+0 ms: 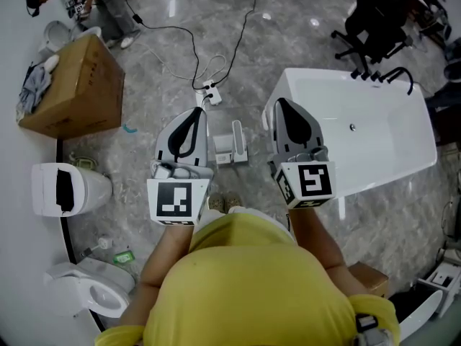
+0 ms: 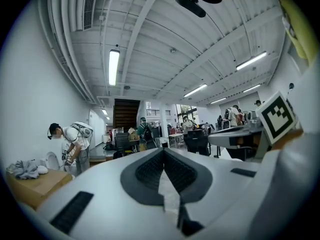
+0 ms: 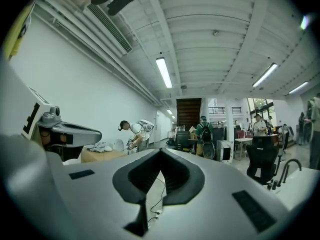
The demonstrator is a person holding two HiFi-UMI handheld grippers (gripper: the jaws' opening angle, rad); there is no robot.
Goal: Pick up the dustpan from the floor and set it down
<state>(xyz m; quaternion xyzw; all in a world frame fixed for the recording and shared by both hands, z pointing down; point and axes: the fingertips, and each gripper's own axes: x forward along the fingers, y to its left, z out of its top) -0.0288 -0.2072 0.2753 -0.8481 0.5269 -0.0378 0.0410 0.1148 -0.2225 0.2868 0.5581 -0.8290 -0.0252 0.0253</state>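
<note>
Left gripper points level above the grey floor, its jaws pressed together with nothing between them; its own view shows the pads meeting at the tips. Further left stand a cardboard box and a white toilet. Just right of this gripper, on the floor between the two tools, lies a white thing that seems to be the dustpan, touched by neither. A power strip lies beyond it. Next comes the right gripper, also level, its jaws closed and empty in its own view. Beneath and beside it stands a white tub, with a black chair past it.
</note>
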